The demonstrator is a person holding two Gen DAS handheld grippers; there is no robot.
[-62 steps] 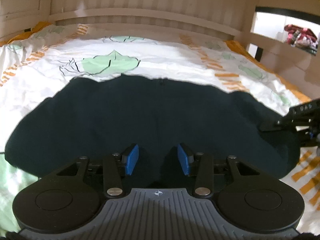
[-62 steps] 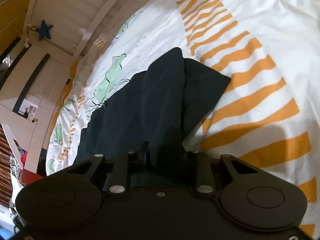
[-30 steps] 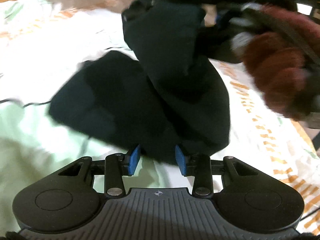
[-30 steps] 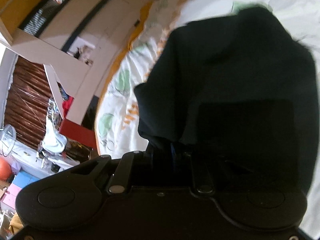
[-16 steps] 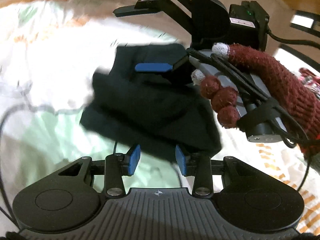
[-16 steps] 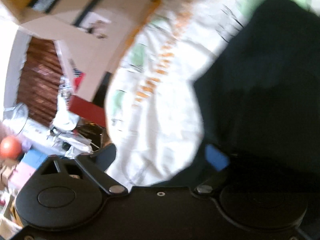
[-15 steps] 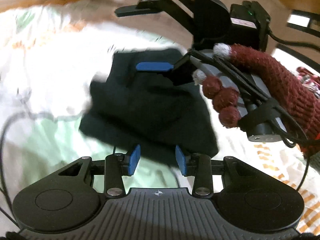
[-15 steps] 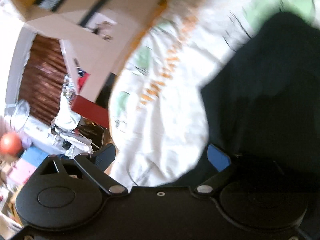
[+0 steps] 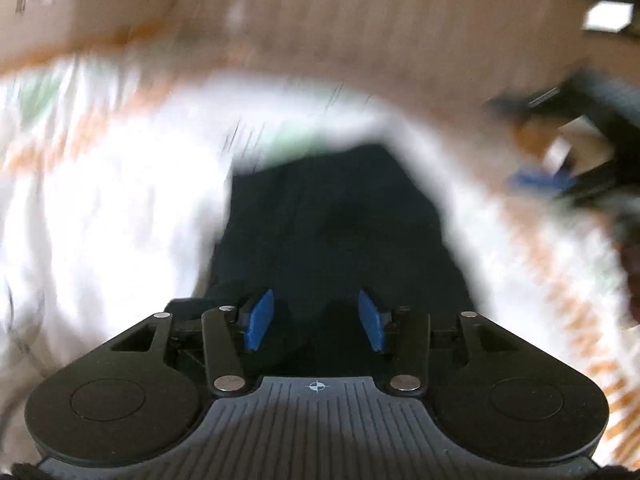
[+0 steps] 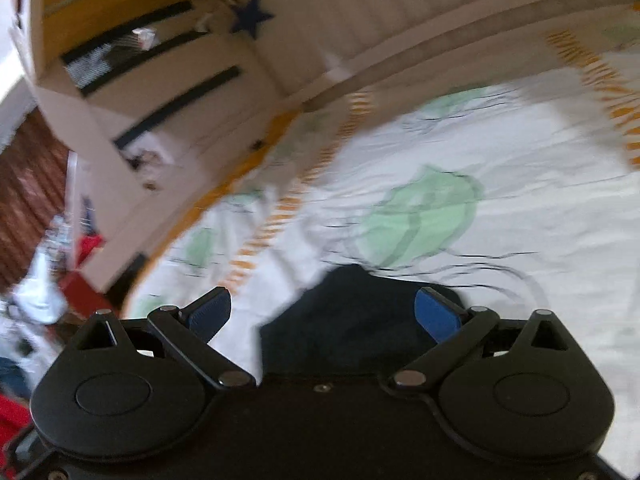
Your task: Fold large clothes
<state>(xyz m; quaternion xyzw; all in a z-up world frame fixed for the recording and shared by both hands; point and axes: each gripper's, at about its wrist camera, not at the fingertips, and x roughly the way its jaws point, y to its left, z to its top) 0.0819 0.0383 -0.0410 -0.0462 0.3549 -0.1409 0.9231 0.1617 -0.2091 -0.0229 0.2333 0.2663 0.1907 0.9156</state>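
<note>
The dark garment (image 9: 340, 236) is lying on the bed sheet (image 9: 112, 208) as a narrow folded bundle, running from the 6 o'clock edge of the left wrist view up toward 12 o'clock. In the right wrist view its near end (image 10: 360, 328) is showing at 6 o'clock, just below a green leaf print (image 10: 420, 216) on the sheet.

The left hand-held gripper (image 9: 316, 320) is sitting over the near end of the garment with its 2 blue pads (image 9: 258, 320) apart. Its jaws have just been opening, and the cloth is lying under and between them, with neither pad visibly pressing on it. The right hand-held gripper (image 10: 324, 312) is spread about as wide as it goes, having just been opening, and nothing is clamped in it; the garment is only showing beyond the gap. In the left wrist view this same gripper is appearing as a blurred black shape at 2 o'clock (image 9: 560, 160), well apart from the cloth.

Judging by the compact shape, at least 1 fold looks done and the bundle is lying released on the bed. What is left is hard to say: both views are smeared by motion, so the edges cannot be checked for alignment. A further fold to shorten the strip, or some smoothing, may still be needed.
</note>
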